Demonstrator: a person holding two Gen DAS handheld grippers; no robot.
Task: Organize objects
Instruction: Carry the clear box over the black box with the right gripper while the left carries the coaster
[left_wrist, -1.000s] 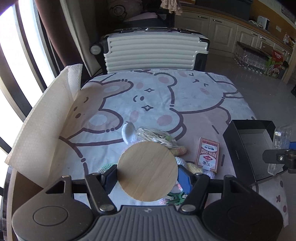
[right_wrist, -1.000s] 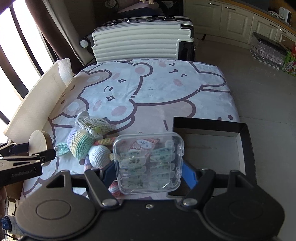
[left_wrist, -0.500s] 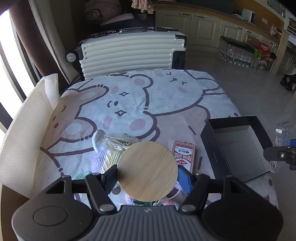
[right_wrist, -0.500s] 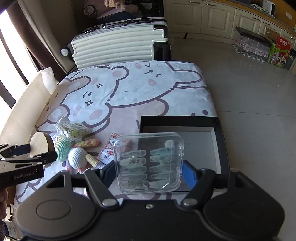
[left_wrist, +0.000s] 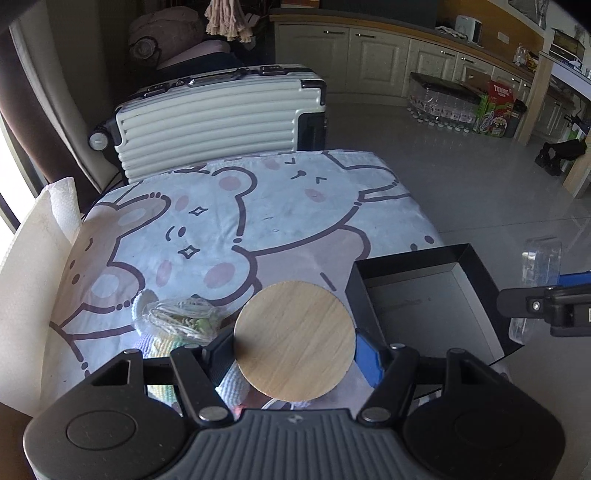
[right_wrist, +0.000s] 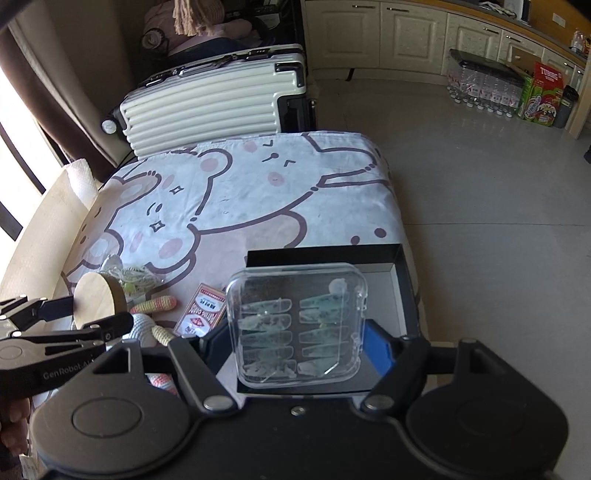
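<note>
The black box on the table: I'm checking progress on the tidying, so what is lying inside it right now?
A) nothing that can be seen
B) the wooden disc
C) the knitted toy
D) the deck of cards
A: the black box shows only a bare floor in the left wrist view; the wooden disc sits in the left gripper, and the deck of cards and knitted toy lie on the tablecloth beside it.

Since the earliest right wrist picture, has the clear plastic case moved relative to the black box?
Yes. The clear plastic case, clamped in the right gripper, now hangs over the black box instead of left of it.
</note>
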